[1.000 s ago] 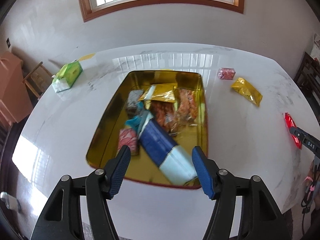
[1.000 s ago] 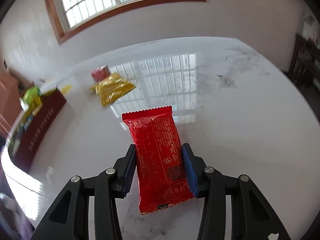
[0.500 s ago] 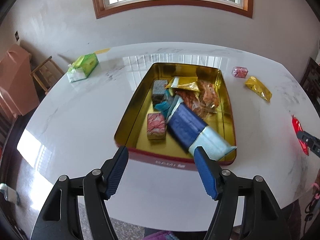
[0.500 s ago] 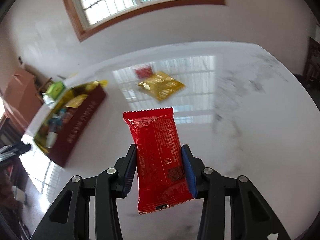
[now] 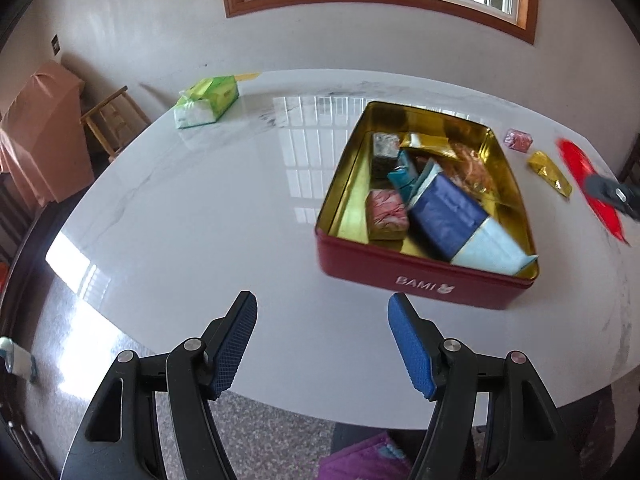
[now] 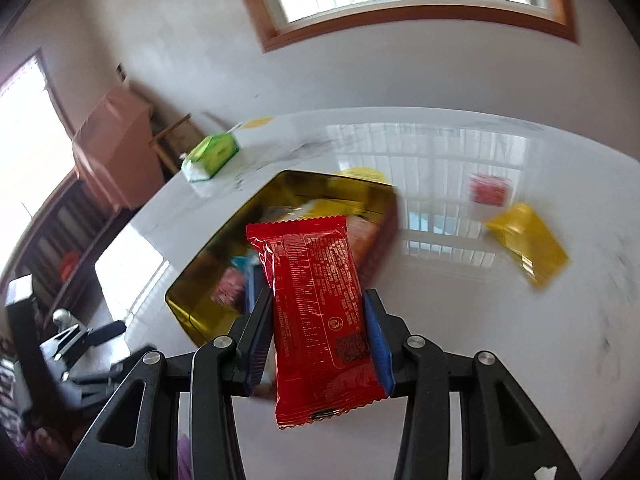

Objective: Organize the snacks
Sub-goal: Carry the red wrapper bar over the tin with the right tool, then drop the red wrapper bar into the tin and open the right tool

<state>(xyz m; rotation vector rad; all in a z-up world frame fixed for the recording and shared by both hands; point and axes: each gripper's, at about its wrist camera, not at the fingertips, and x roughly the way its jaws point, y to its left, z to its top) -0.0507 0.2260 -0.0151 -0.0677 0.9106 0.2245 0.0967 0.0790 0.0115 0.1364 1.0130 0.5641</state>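
A red tin with a gold inside (image 5: 424, 276) stands on the white marble table and holds several snack packs, among them a blue-and-white pack (image 5: 452, 216). My left gripper (image 5: 322, 344) is open and empty, near the table's front edge, short of the tin. My right gripper (image 6: 318, 334) is shut on a red snack packet (image 6: 316, 304) and holds it in the air over the tin (image 6: 200, 312). The packet also shows at the right edge of the left wrist view (image 5: 588, 188). A gold packet (image 5: 550, 172) and a small pink packet (image 5: 519, 140) lie on the table right of the tin.
A green tissue pack (image 5: 206, 102) lies at the table's far left. A wooden chair (image 5: 110, 120) and a pink covered cabinet (image 5: 40, 140) stand beyond the left edge. The gold packet (image 6: 528, 244) and a small red-pink packet (image 6: 490, 190) lie right of the tin.
My right gripper has carried the red packet leftwards from the open table to above the tin. My left gripper has pulled back and to the left, away from the tin.
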